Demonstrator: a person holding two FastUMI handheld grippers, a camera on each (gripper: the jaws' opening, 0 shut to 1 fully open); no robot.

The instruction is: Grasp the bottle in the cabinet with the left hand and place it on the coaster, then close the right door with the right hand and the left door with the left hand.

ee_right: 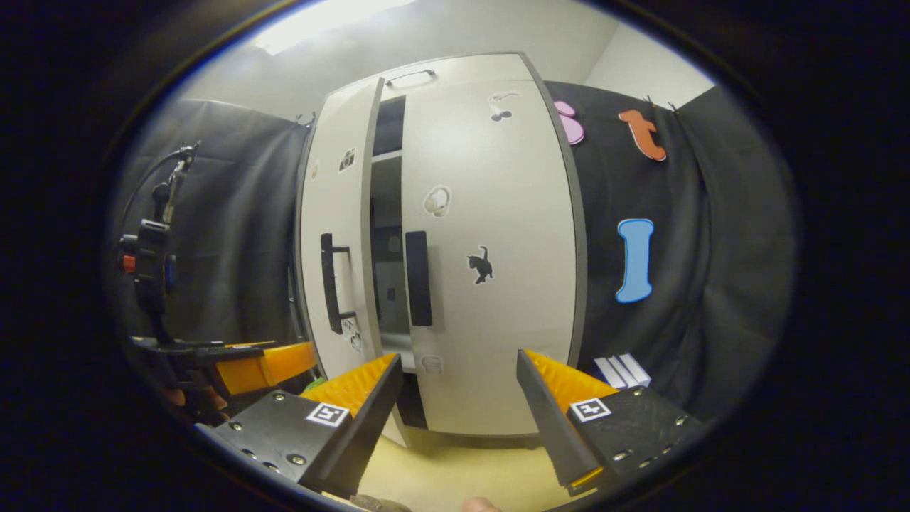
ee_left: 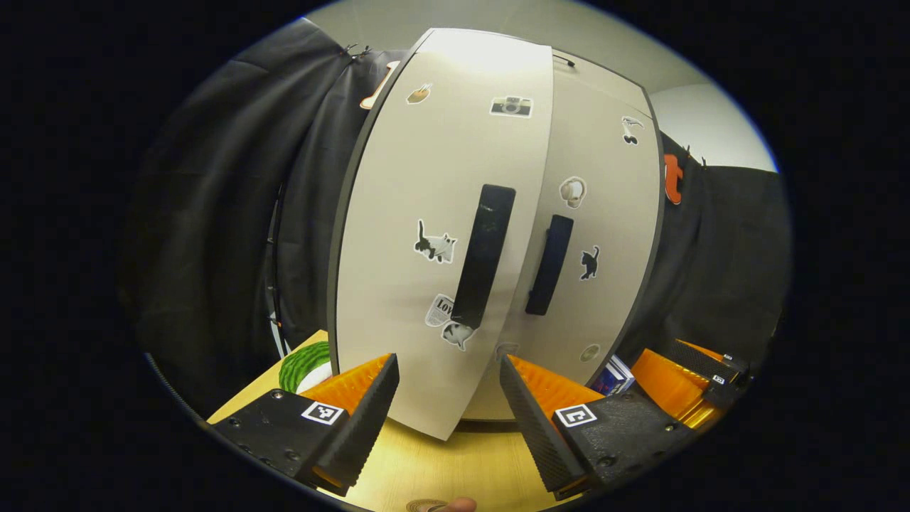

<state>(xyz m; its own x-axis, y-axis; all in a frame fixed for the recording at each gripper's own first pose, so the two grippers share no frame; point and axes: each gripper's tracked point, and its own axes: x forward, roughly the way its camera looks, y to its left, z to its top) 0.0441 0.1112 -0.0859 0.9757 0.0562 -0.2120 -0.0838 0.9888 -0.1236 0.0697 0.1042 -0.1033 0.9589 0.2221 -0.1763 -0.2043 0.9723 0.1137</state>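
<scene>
The pale cabinet stands on the wooden table (ee_left: 426, 469). Its left door (ee_left: 426, 213), with a black handle (ee_left: 483, 256), hangs partly swung out towards me. The right door (ee_right: 490, 249) with its black handle (ee_right: 418, 277) lies shut against the cabinet. A dark gap (ee_right: 387, 235) between the doors shows shelves inside. My left gripper (ee_left: 448, 416) is open, and the left door's lower corner sits just ahead between its fingers. My right gripper (ee_right: 458, 412) is open in front of the right door, holding nothing. A green striped round mat (ee_left: 304, 363) lies on the table, half hidden behind the left door.
A blue and white box (ee_left: 613, 377) lies at the cabinet's right foot, also seen as a box (ee_right: 622, 371) by the cloth wall. Black cloth walls close in both sides. The other gripper (ee_left: 682, 377) hovers at the right; a hand-held gripper (ee_right: 242, 370) is at the left.
</scene>
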